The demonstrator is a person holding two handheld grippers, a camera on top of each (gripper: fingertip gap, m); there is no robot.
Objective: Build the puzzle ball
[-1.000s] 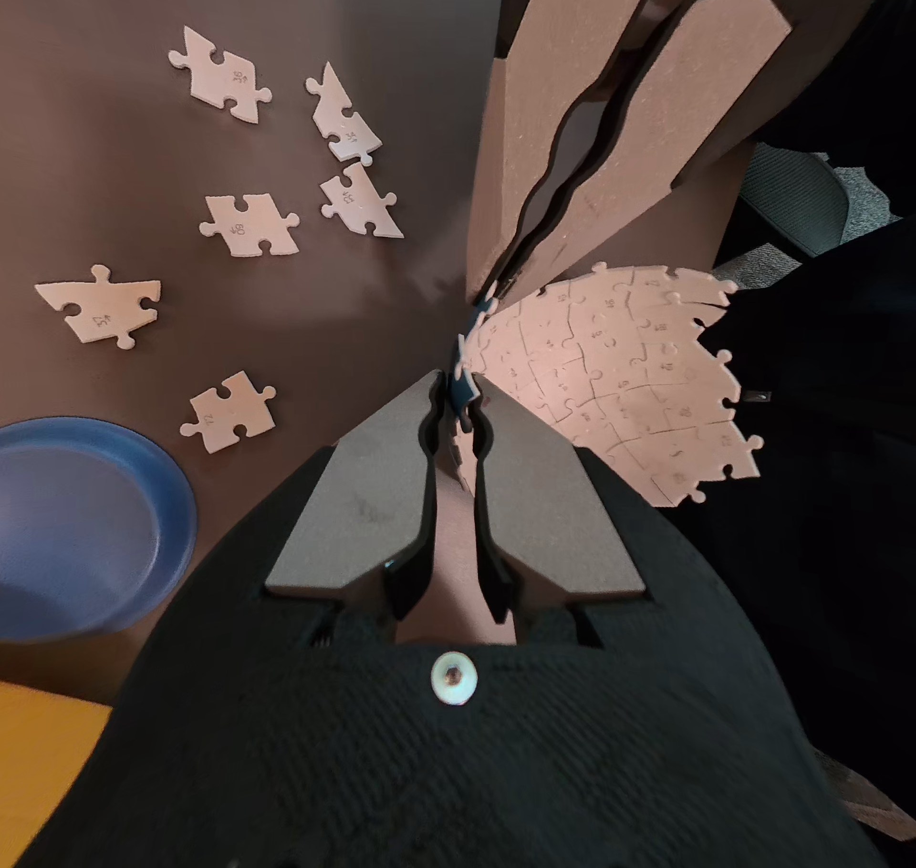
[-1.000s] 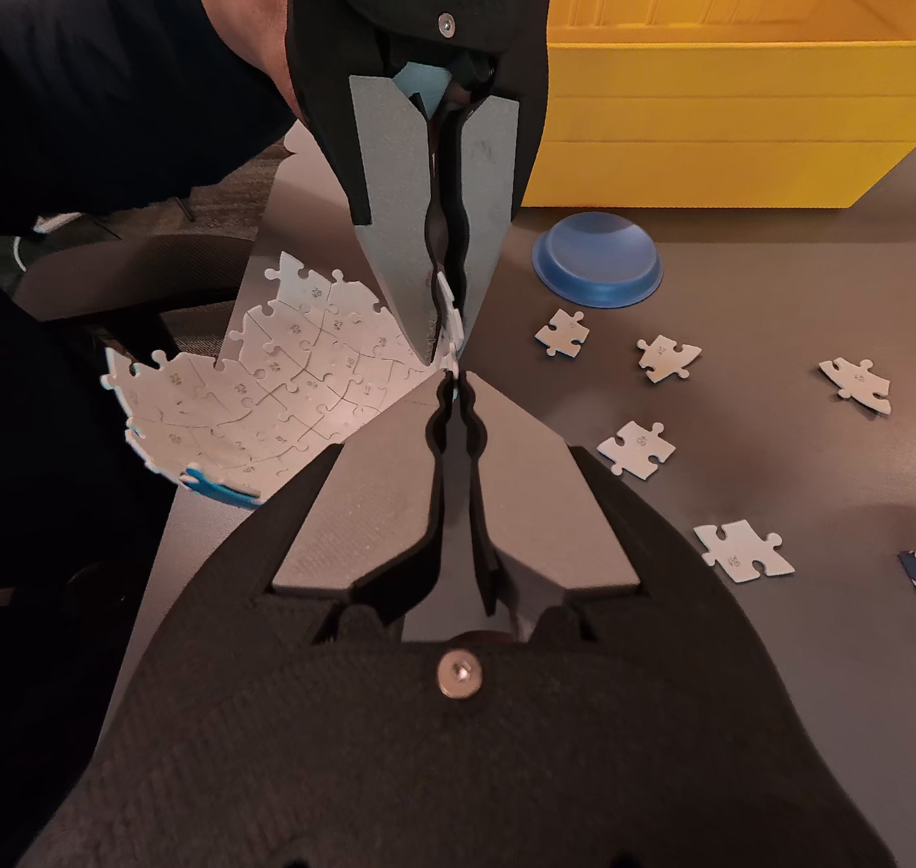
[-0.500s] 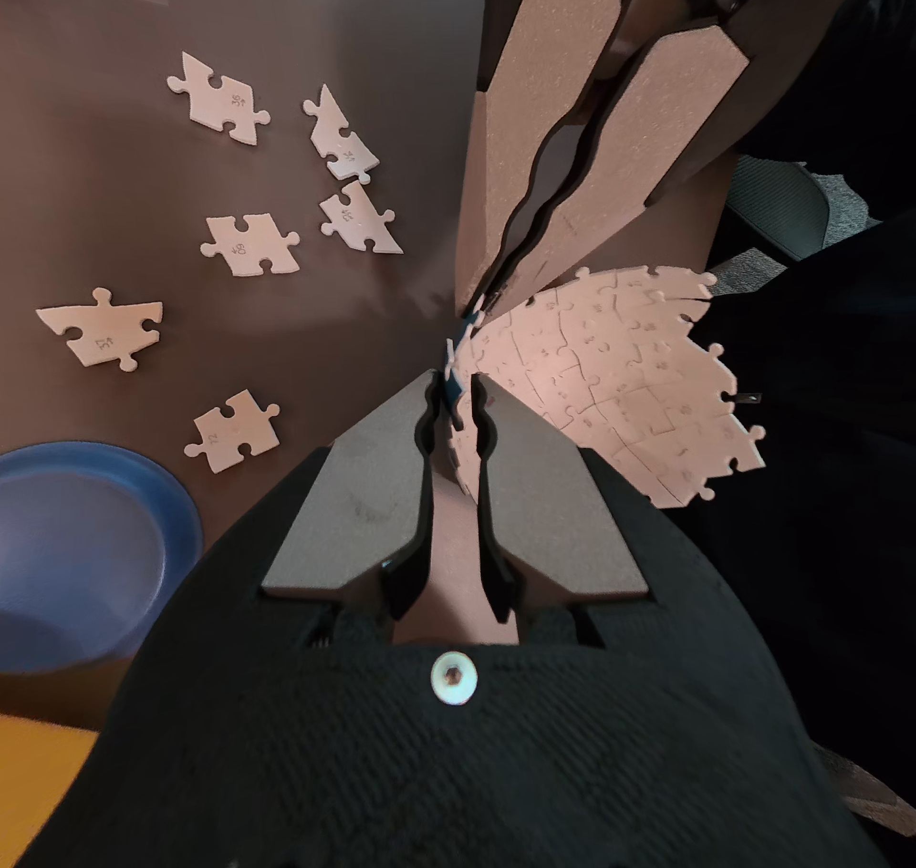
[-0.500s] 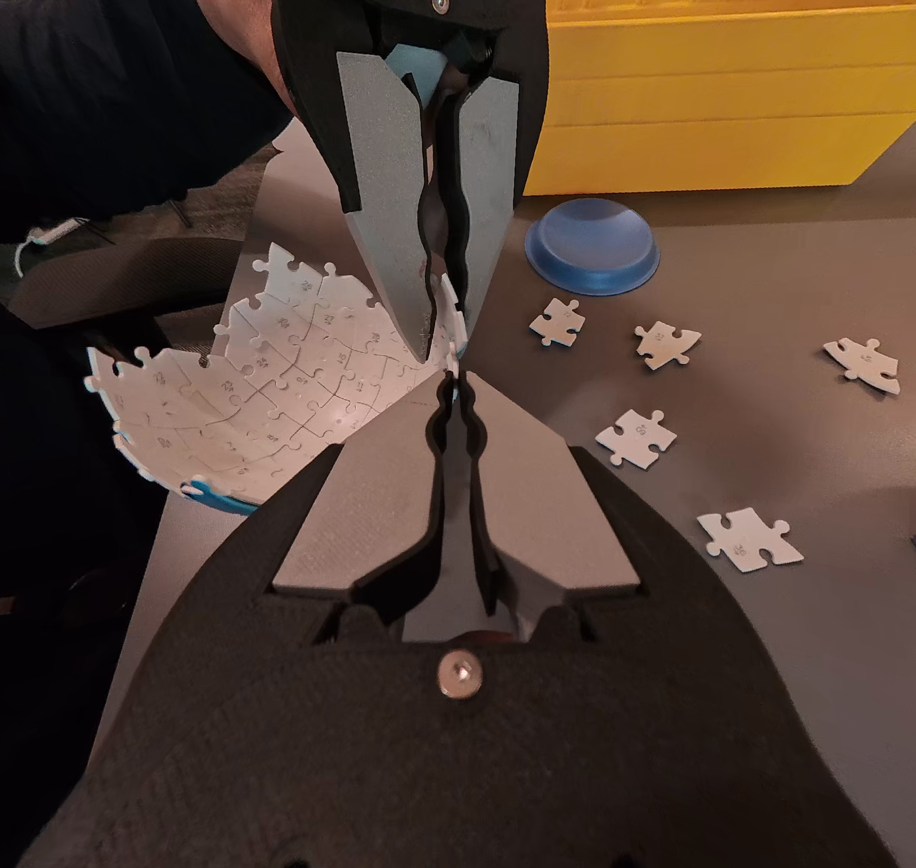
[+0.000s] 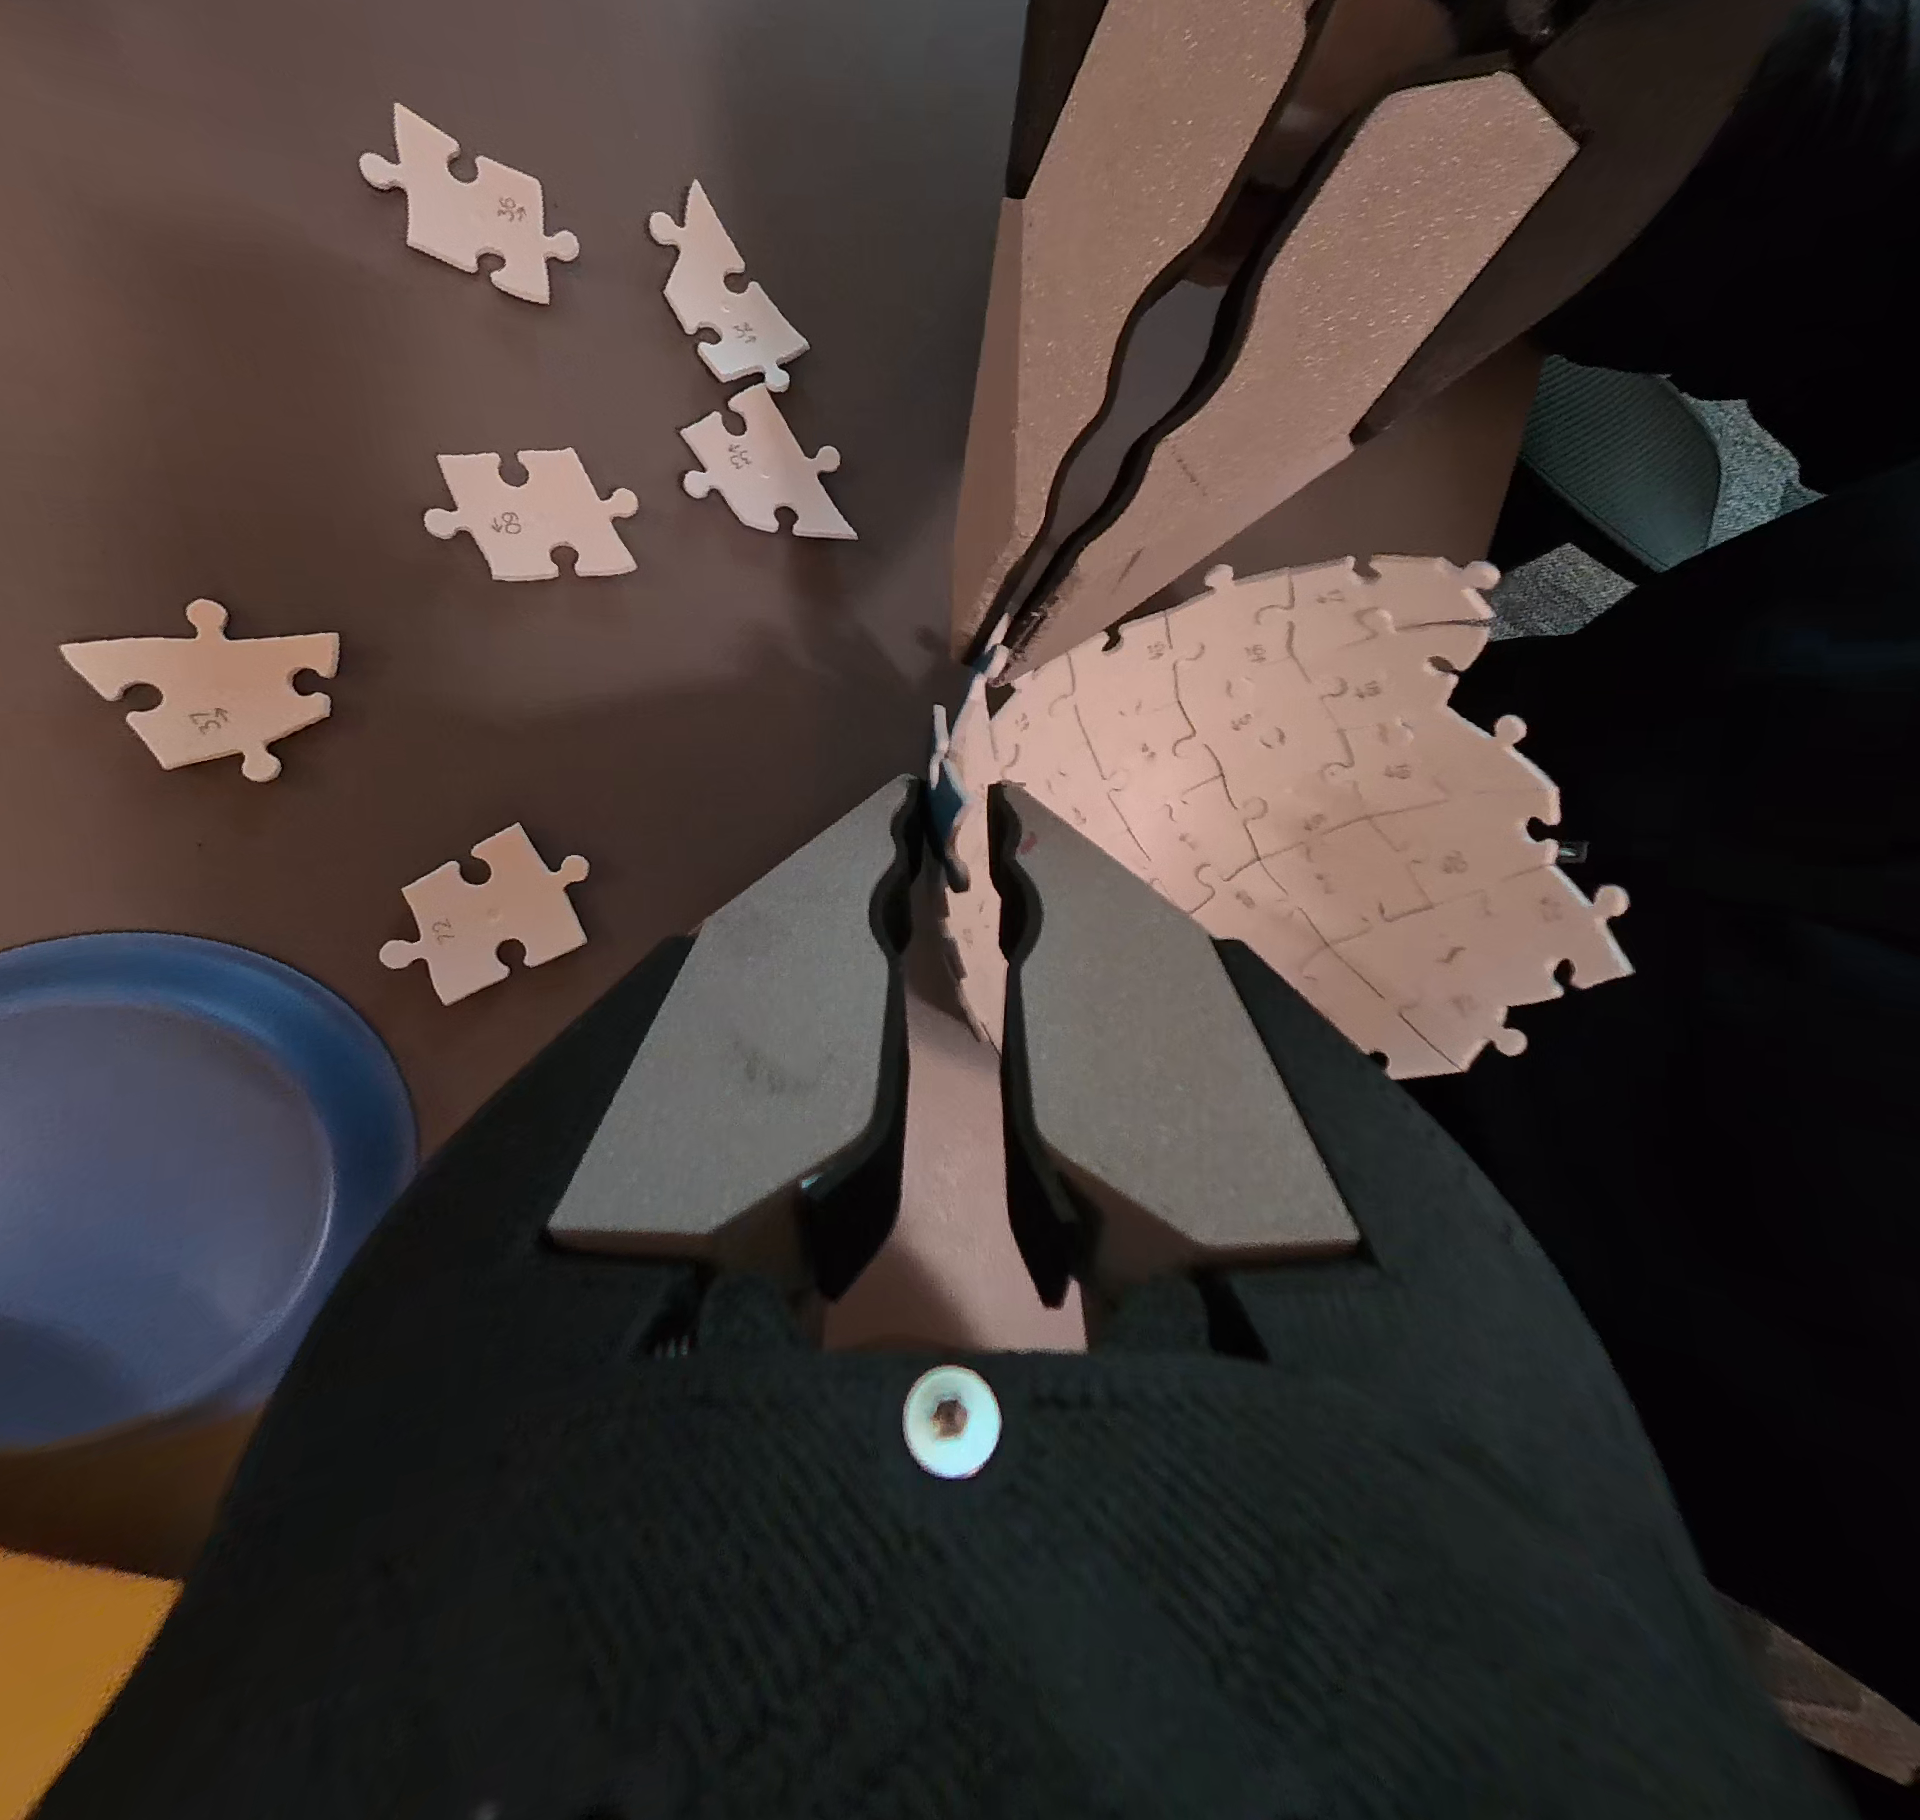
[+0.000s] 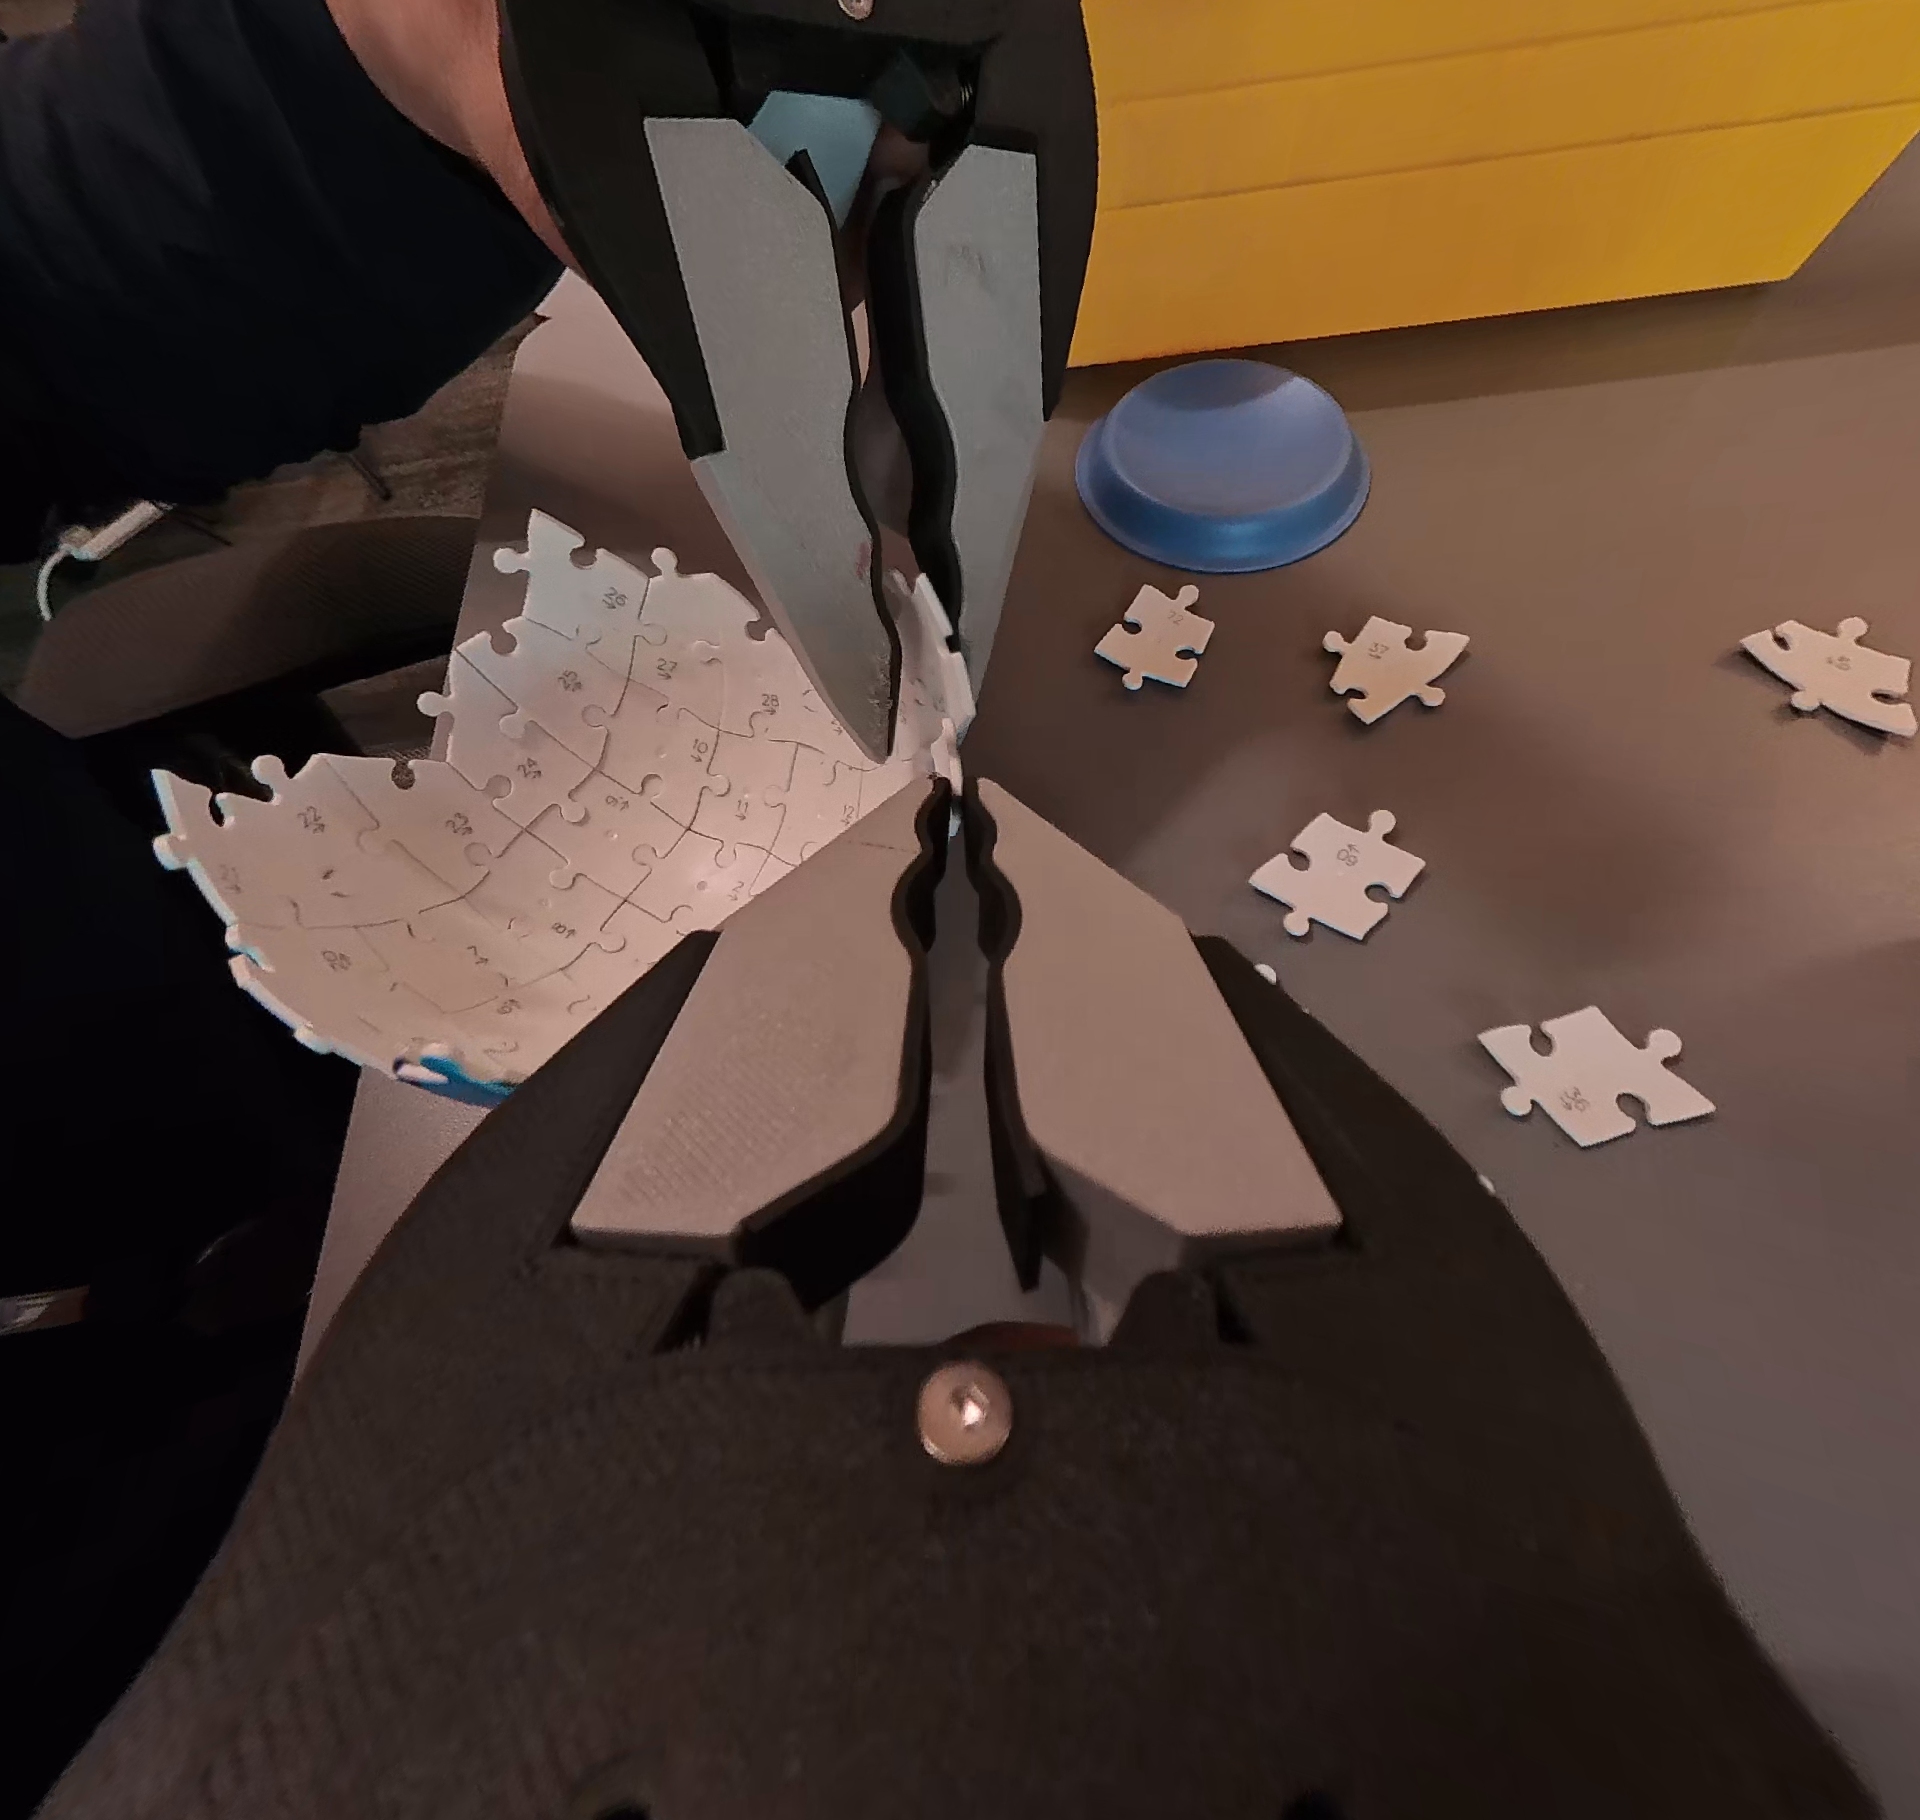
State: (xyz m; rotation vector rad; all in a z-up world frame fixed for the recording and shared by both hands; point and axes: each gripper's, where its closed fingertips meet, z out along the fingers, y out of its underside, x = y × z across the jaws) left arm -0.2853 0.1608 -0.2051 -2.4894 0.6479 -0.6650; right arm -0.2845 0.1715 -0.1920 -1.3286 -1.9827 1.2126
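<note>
The half-built puzzle ball (image 5: 1299, 814) is a white bowl-shaped shell of joined pieces with a blue outer side, and it is held above the table's edge. My left gripper (image 5: 951, 804) is shut on its rim, one finger inside and one outside. In the right wrist view the shell (image 6: 520, 835) lies to the left and the left gripper (image 6: 920, 721) comes down from above. My right gripper (image 6: 951, 794) is shut on a small white piece at the same stretch of rim, tip to tip with the left one. It enters the left wrist view (image 5: 997, 638) from the top.
Several loose white pieces (image 5: 530, 513) lie on the dark table, also to the right in the right wrist view (image 6: 1340, 871). An upturned blue dish (image 6: 1226, 466) stands before a yellow bin (image 6: 1455, 108). A person's sleeved arm (image 6: 208, 160) is at the upper left. The grippers are tip to tip, or close to it. Both grippers' tips are roughly 15 cm from the upturned blue dish (image 6: 1226, 466).
The shell has turned and dropped a little to the left in the right wrist view. Both grippers have kept their hold at the rim.
</note>
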